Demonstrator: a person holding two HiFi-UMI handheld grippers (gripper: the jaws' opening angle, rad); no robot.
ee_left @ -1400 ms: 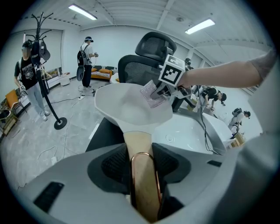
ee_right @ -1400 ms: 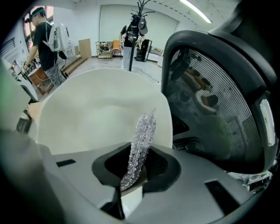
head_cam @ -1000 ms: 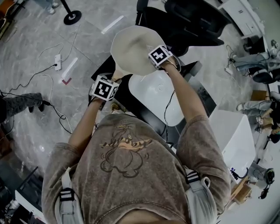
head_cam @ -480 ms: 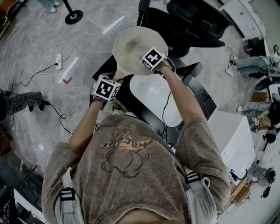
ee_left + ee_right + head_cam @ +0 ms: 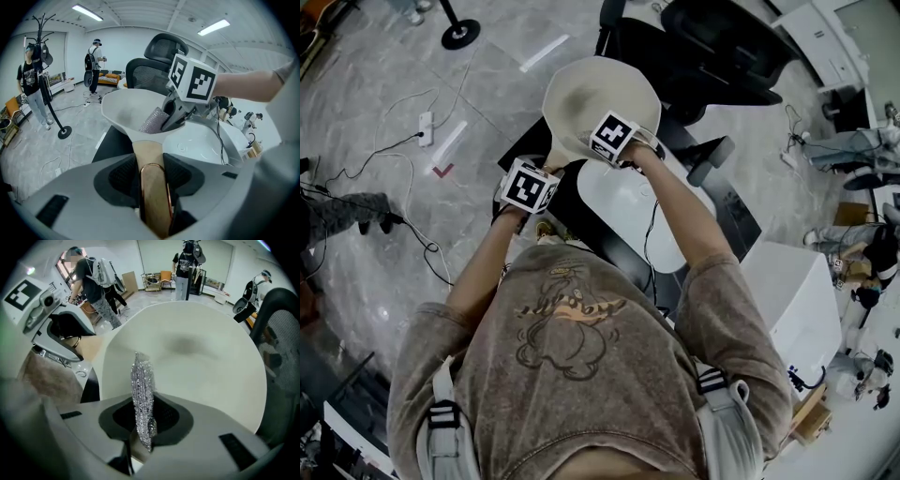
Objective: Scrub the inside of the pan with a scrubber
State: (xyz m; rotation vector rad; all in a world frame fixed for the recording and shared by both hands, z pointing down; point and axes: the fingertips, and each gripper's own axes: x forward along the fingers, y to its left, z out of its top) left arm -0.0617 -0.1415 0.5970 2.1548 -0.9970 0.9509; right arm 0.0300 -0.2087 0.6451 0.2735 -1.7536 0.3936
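A cream pan (image 5: 591,94) is held up over the black table. Its wooden handle (image 5: 152,187), with a copper ring at the end, lies between the pads of my left gripper (image 5: 151,171), which is shut on it. My right gripper (image 5: 145,416) is shut on a silvery mesh scrubber (image 5: 142,385) that sticks out between its pads. It points steeply down into the pan, and the scrubber (image 5: 153,121) rests against the inner wall (image 5: 201,362) near the handle side. In the head view the right marker cube (image 5: 614,138) covers the pan's near edge, and the left cube (image 5: 530,186) sits by the handle.
A white oval basin (image 5: 628,211) lies on the table right below the pan. A black office chair (image 5: 712,47) stands behind it and a white box (image 5: 792,300) to the right. Cables and a power strip (image 5: 425,129) lie on the floor at left. People stand in the background.
My right gripper with the scrubber has slid left across the pan's inside and rolled a little. The left gripper and the pan have stayed where they were.
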